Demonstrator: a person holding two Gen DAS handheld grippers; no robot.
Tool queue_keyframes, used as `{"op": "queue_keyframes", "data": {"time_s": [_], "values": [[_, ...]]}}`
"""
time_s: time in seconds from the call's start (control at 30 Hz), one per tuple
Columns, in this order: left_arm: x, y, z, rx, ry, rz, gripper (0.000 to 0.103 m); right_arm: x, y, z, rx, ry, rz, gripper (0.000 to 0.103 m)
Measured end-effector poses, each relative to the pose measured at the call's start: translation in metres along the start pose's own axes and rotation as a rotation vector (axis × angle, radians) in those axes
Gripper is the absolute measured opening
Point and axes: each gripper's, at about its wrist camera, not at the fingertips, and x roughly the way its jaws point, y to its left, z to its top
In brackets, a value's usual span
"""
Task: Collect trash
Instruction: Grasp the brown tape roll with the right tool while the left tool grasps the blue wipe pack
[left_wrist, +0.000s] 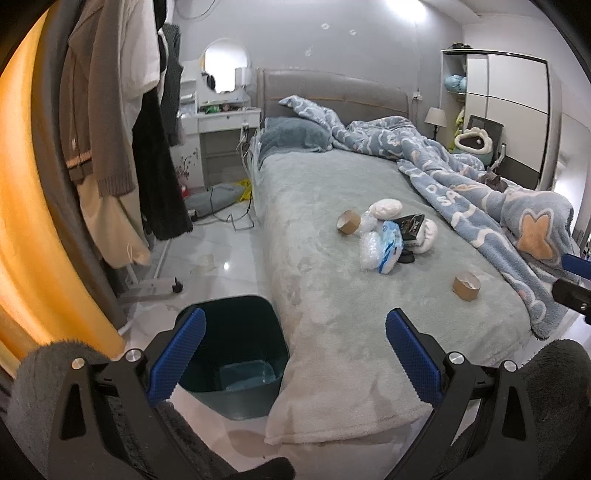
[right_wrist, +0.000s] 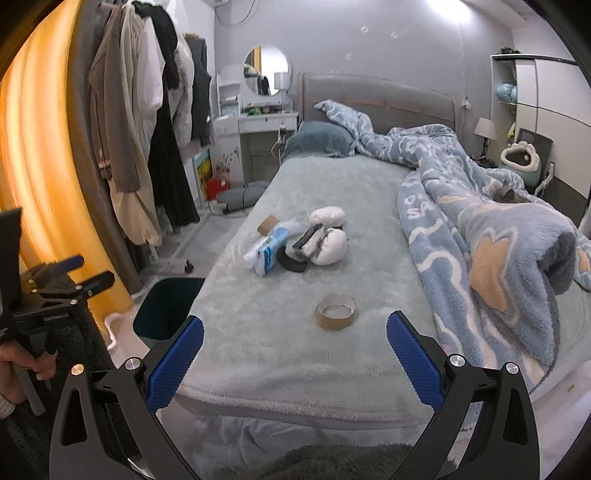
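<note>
— What trash do you have in front of you?

— On the bed (right_wrist: 280, 354), near its foot, lies a spent brown cardboard tape roll (right_wrist: 335, 311), hollow side up, just ahead of your right gripper (right_wrist: 294, 341). A second cardboard roll (left_wrist: 348, 222) sits farther up the bed, beside a heap (right_wrist: 303, 240): crinkled clear plastic, a blue-and-white packet, a dark printed wrapper and two white wads. From your left gripper (left_wrist: 295, 339) you also see the dark green bin (left_wrist: 236, 354) standing on the floor against the bed's side, seemingly holding nothing.

— And the fingers?

— Both pairs are spread wide, blue pads apart, gripping nothing.

— What can't you make out?

— The wrapper's print is too blurred to read. A flat black thing under the heap is mostly hidden. The bin's near rim is covered by your left finger, and in the right view the bed's edge cuts it off. The blue patterned blanket (right_wrist: 491, 236) buries the bed's far side.
</note>
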Motion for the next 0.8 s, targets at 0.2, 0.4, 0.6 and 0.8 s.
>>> {"op": "queue_keyframes", "data": {"time_s": [0.2, 0.4, 0.6, 0.8], "values": [[-0.001, -0.012, 0.006, 0.056, -0.036, -0.062, 0.1, 0.03, -0.001, 0.008, -0.014, 0.062, 0.037, 0.098], [0.005, -0.029, 0.013, 0.116, -0.022, -0.141, 0.1, 0.058, -0.009, 0.013, 0.026, 0.113, 0.044, 0.091], [0.017, -0.049, 0.021, 0.19, 0.003, -0.219, 0.099, 0.08, -0.024, 0.013, 0.063, 0.138, 0.055, 0.08], [0.043, -0.051, 0.037, 0.156, 0.058, -0.299, 0.097, 0.104, -0.041, 0.011, 0.087, 0.159, 0.062, 0.075]]}}
